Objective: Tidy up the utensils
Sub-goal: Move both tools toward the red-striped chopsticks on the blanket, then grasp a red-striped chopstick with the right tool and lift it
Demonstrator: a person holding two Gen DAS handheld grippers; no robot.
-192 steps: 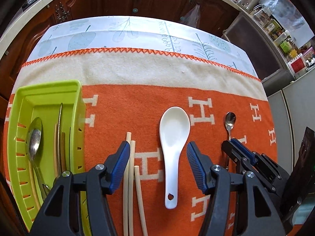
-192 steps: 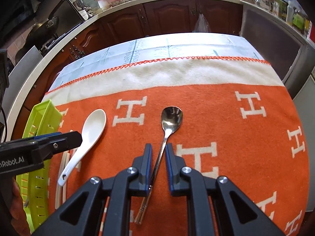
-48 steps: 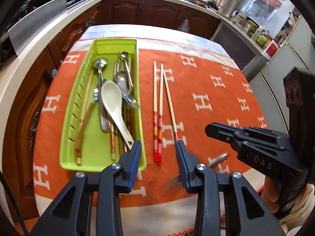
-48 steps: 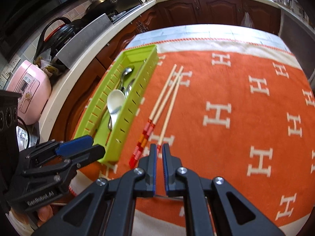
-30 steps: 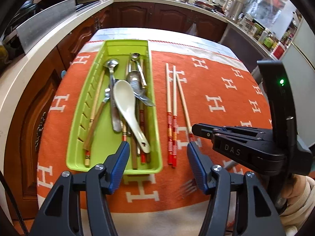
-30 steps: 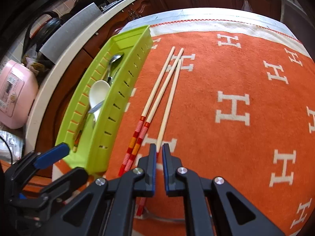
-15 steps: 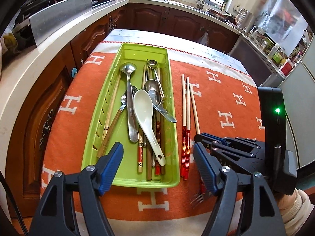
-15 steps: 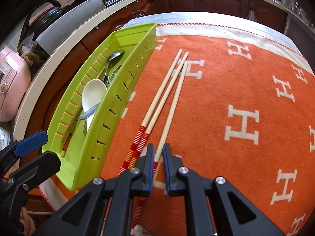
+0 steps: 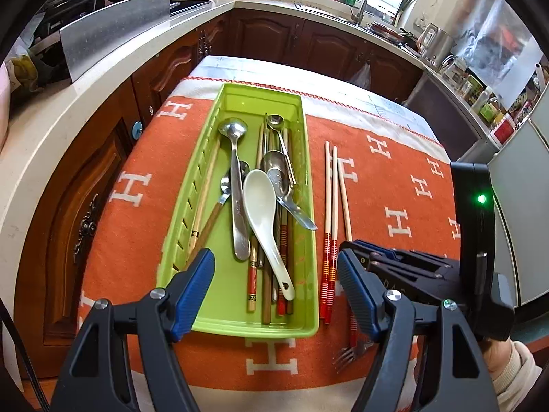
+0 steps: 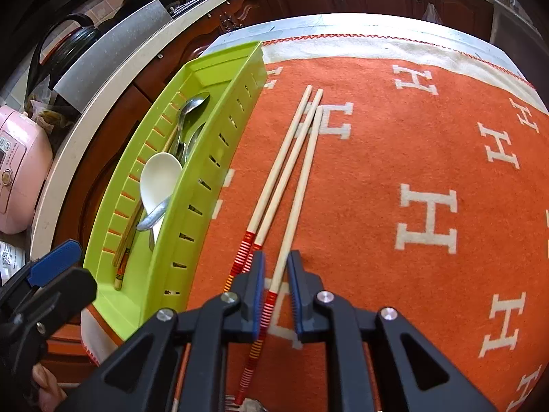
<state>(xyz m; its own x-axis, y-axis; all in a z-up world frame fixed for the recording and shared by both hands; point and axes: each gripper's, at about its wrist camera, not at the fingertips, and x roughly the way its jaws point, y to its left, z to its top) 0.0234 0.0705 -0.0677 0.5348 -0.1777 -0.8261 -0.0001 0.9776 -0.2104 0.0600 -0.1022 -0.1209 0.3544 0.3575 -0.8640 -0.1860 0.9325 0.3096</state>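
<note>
R gripper (image 10: 276, 285) has just been opening: jaws slightly apart, straddling the rightmost of three red-banded chopsticks (image 10: 295, 185) on the orange cloth (image 10: 394, 130), pads not yet pressing it. L gripper (image 9: 274, 285) hangs wide open and empty over the near end of the green utensil tray (image 9: 192, 192), which already holds spoons & chopsticks. For a clean pick, centre the stick btwn the pads at the banded end, close w/o catching its two neighbours, and mind the fork (image 9: 350, 353) at the cloth's near edge.
</note>
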